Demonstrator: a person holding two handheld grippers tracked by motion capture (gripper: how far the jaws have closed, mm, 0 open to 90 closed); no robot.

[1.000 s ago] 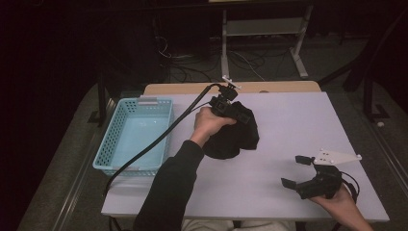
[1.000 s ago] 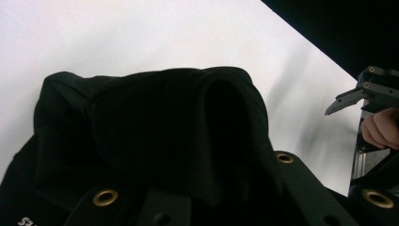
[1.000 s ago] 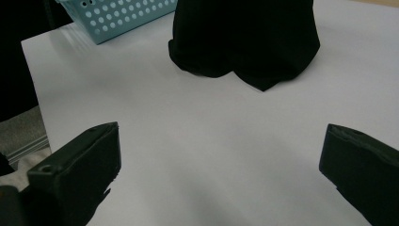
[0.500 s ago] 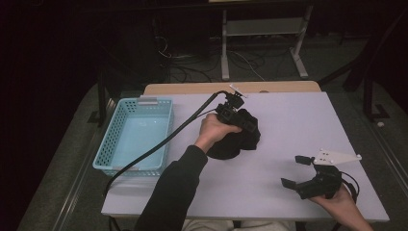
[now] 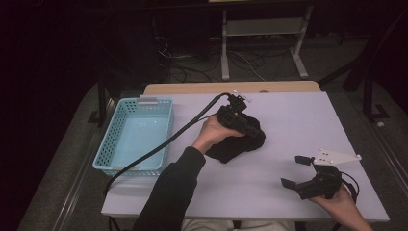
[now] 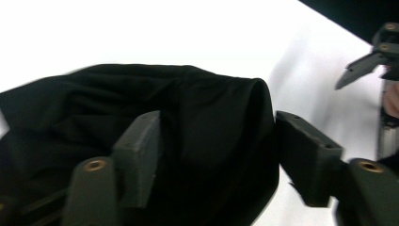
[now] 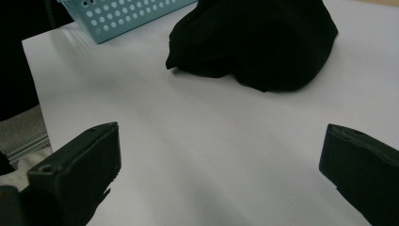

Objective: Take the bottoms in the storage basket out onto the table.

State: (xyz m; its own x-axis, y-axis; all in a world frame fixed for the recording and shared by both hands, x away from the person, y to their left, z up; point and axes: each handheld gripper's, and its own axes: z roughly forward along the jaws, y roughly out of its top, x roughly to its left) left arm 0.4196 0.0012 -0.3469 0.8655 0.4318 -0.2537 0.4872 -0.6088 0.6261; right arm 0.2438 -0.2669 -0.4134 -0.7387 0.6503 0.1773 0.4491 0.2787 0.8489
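At table centre, black cloth (image 5: 239, 140) bunched between parted left claw (image 6: 216, 155) jaws, right claw (image 5: 294, 172) gaping, well apart.

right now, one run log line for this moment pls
left gripper: open, jaws straddling black cloth | right gripper: open, idle over table | blue basket: empty

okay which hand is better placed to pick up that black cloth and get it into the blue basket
Left. The left hand-held gripper is open astride a fold of the black cloth, nearest the blue basket. The right hand-held gripper sits open at the table's near right edge.
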